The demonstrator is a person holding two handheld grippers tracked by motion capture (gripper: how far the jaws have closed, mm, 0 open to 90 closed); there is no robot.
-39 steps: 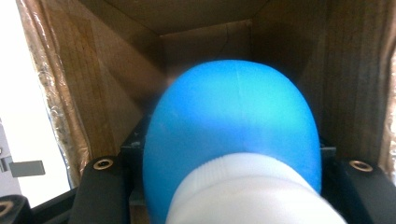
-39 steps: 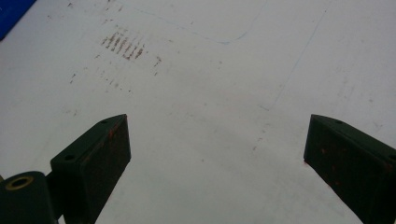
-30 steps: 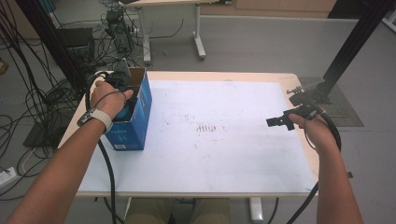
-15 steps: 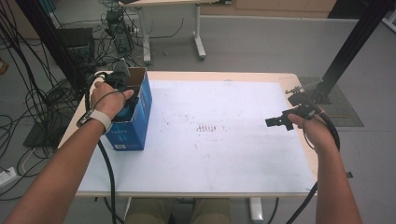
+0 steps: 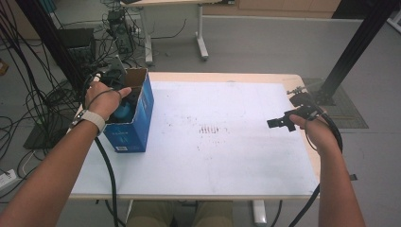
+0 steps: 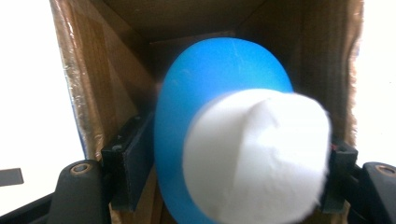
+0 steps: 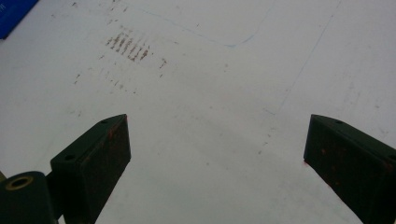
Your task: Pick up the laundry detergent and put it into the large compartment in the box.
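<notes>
An open blue cardboard box [image 5: 138, 127] stands at the table's left edge. My left gripper [image 5: 122, 101] reaches down into it from above. In the left gripper view a rounded blue object with a white end [image 6: 224, 107] fills the space between the jaws of that gripper [image 6: 236, 147], against the brown inner walls of the box [image 6: 93, 70]. The jaws have just been opening and now flank the object; I see no squeeze on it. My right gripper [image 5: 278, 123] hovers over the right side of the table, its jaws [image 7: 215, 140] wide apart with bare tabletop between them.
The white table [image 5: 213, 161] carries a patch of brown scuff marks [image 5: 210, 128] near its middle, which also shows as scuff marks [image 7: 130, 44] ahead of the right gripper. Cables and a black frame post [image 5: 359, 42] stand around the table; another desk [image 5: 170, 4] is beyond.
My left hand has shifted only slightly over the box. The right hand and its gripper hold still.
</notes>
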